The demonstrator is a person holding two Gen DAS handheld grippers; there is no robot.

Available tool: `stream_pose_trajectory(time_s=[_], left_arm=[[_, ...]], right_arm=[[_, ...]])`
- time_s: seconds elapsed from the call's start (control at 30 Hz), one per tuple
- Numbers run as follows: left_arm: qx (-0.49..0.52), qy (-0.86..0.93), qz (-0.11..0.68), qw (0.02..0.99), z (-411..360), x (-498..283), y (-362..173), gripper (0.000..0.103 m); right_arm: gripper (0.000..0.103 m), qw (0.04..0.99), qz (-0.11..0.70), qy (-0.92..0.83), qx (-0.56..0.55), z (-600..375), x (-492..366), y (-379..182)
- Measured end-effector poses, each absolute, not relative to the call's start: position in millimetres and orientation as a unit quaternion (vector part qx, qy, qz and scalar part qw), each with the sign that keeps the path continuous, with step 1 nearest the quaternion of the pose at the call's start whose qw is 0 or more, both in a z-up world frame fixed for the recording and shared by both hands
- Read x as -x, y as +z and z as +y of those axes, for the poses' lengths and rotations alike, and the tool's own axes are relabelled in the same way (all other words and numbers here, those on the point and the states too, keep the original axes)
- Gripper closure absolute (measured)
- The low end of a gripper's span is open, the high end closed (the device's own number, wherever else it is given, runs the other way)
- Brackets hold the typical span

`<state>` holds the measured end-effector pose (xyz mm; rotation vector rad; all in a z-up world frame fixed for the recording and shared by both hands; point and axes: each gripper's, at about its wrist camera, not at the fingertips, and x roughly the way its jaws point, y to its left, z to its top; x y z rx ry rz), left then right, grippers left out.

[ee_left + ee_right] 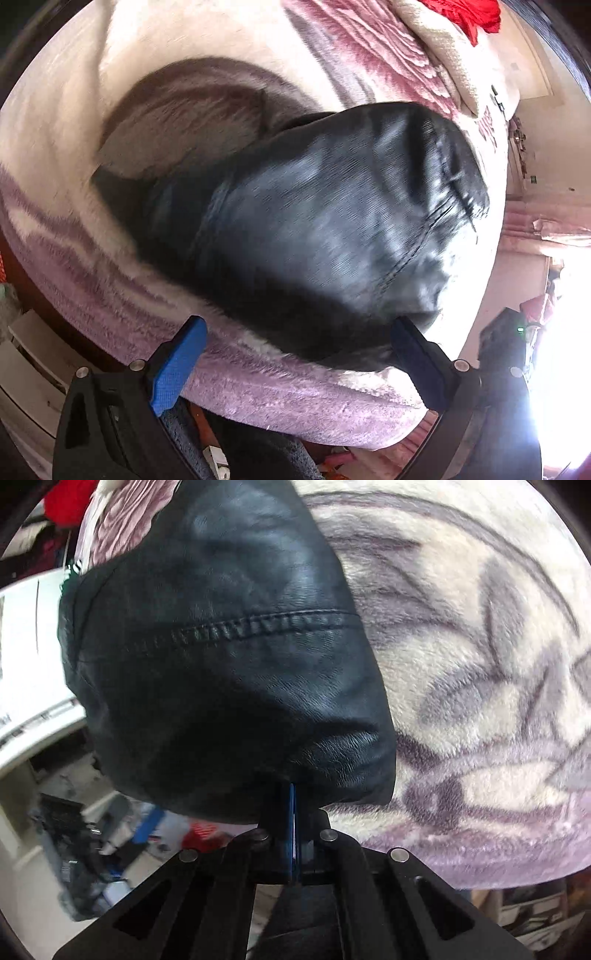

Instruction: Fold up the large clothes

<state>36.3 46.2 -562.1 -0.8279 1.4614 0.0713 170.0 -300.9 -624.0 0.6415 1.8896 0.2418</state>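
- Left wrist view: the left gripper (295, 354) points steeply down with its jaws spread wide, one blue pad (177, 369) at the near left and the other at the near right; nothing is pinched between them
- The black leather jacket (325, 229) lies in a bunched heap on a plush blanket (66, 155), cream with purple and pink flower patterns, spread over the bed; the heap fills the middle of the view and its near edge reaches down between the two pads, though whether it touches either pad I cannot tell; a stitched seam runs across its right side
- A red cloth (469, 14) sits at the far right on a folded cream cover; at the near right, part of another black device with a small green light shows against a very bright window
- Right wrist view: the right gripper (292, 805) has its jaws pressed together, pinching the near edge of the jacket (229, 657); the leather bulges up and away from the grip and covers the left and middle of the view, a line of stitching crossing it from left to right
- The blanket (480, 664) fills the right side beneath and beyond the jacket; to the left, past the edge of the bed, a cluttered floor shows, blurred
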Motion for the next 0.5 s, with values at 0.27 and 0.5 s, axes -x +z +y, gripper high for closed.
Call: stream_pose_trajectory(time_s=[0.27,0.5], left_arm=[[0.327,0.036,0.65,0.685,37.4,-77.8,-560.0,0.001],[0.318,0.026,0.679,0.661,39.8,-111.2,-588.0,0.001]], right_arm=[[0.103,0.56,0.796,0.09,-0.21,-281.4,-171.1,-612.9],[0.103,0.556,0.788,0.124,-0.234,-289.7,-168.1,-594.4]])
